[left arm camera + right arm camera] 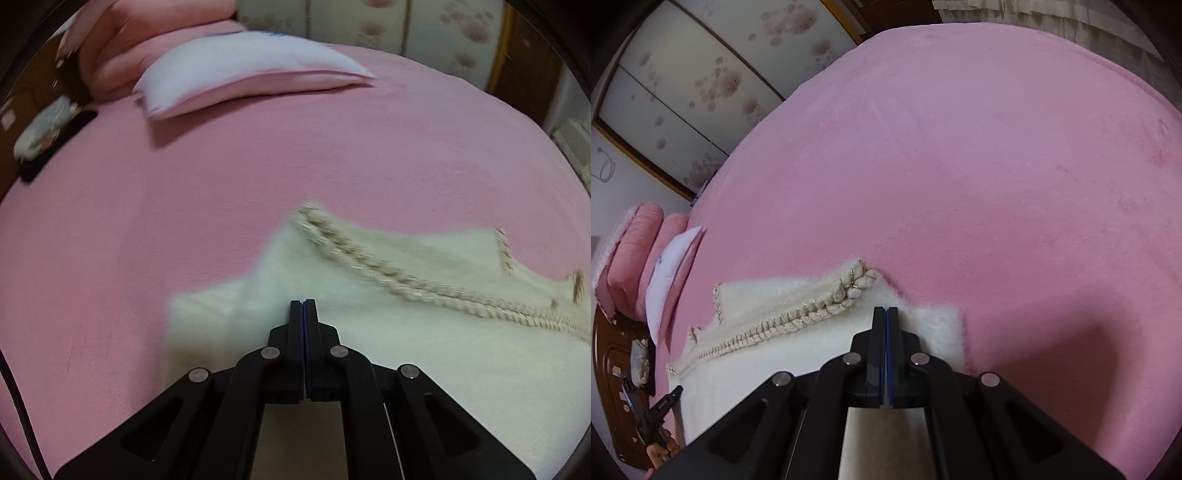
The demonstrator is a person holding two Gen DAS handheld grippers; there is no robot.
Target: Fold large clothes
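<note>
Garment (424, 343), a white fluffy knit with a braided, beaded trim (388, 273), lay spread on the pink bed (258, 177), toward the near edge in both wrist views. At the far left of the bed sat a white pillow (240, 74) against a pink rolled quilt (122, 40), well apart from the garment. The left gripper (303, 306) had its jaws pressed fully together above the garment's left part; whether cloth was pinched between them could not be told. The right gripper (885, 314) was likewise fully closed, over the white cloth just right of the trim end (858, 280), near the right corner (945, 325). Judged step: carrying or aligning a fold. For a clean result, both hands should travel level and together, keeping the edge taut, and the trim should be laid flat, not bunched.
</note>
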